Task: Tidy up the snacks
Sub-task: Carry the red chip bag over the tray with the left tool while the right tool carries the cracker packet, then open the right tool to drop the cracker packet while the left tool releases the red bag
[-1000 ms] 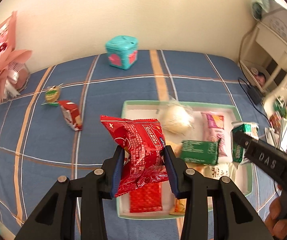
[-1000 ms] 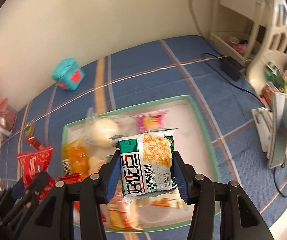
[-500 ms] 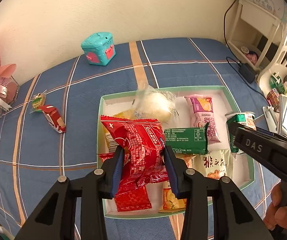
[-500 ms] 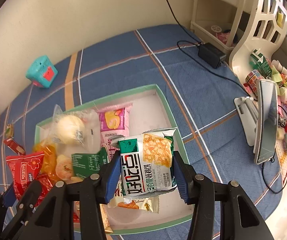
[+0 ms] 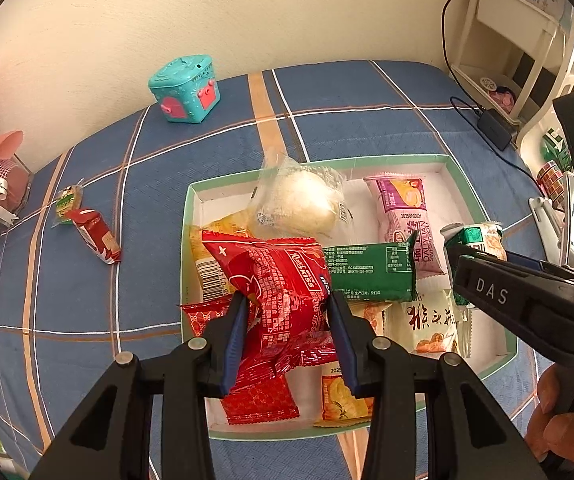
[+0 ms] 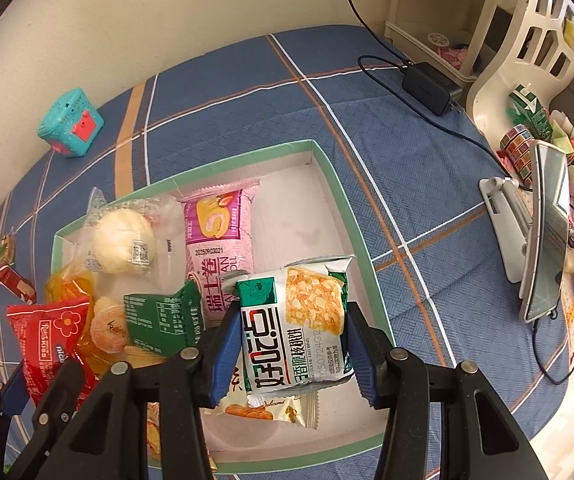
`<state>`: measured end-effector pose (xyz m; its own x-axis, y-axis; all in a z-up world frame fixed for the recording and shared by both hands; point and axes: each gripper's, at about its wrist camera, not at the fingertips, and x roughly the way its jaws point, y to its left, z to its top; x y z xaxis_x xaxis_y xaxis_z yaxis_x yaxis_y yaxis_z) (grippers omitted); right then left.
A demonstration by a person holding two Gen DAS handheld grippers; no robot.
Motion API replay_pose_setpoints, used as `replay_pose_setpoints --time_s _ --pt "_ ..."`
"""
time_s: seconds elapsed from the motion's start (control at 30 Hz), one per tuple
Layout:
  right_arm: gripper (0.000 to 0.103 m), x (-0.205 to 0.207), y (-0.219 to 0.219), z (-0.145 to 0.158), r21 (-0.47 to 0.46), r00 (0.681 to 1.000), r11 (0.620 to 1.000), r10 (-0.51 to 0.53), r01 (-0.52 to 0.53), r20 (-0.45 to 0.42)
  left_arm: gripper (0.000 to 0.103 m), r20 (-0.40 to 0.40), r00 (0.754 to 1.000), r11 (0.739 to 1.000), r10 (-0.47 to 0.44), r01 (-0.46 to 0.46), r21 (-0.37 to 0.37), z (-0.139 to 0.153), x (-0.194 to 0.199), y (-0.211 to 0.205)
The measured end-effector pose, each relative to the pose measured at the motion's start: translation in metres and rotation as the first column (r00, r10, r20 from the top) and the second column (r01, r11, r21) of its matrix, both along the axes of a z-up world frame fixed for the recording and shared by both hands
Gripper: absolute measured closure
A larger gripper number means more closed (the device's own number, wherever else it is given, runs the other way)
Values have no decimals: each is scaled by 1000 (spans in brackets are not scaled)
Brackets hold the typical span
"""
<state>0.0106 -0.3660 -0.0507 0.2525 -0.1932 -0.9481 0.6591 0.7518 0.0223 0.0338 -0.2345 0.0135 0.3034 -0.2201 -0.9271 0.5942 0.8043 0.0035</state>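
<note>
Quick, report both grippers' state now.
Left gripper: shut on the red snack packet.
Right gripper: shut on the white-and-green snack packet.

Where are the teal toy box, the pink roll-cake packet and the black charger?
teal toy box point(image 5: 185, 90), left wrist view, front face.
pink roll-cake packet point(image 6: 221, 236), right wrist view, printed front.
black charger point(image 6: 431, 88), right wrist view, top face.

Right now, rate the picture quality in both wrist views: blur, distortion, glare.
Left wrist view: sharp; fisheye bends the green-rimmed tray and darkens the corners; shiny highlights on the red packet. Right wrist view: equally sharp, print on the white-and-green packet readable; same fisheye bowing, bright washout at the lower right edge.
</note>
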Motion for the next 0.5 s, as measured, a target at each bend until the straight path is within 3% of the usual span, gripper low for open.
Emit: replay_pose_setpoints --time_s 0.2,0.27,0.5 --pt "51 0 1 -1 -1 1000 1000 -2 2 -6 60 -5 1000 1000 -1 1 3 -2 0 -1" --pt "50 1 2 -1 -5 1000 1000 -1 1 -11 54 -5 1000 1000 3 -3 4 -3 0 0" --pt "46 0 3 2 -16 1000 1000 -4 4 -14 49 -4 1000 1000 20 -20 -7 0 2 4"
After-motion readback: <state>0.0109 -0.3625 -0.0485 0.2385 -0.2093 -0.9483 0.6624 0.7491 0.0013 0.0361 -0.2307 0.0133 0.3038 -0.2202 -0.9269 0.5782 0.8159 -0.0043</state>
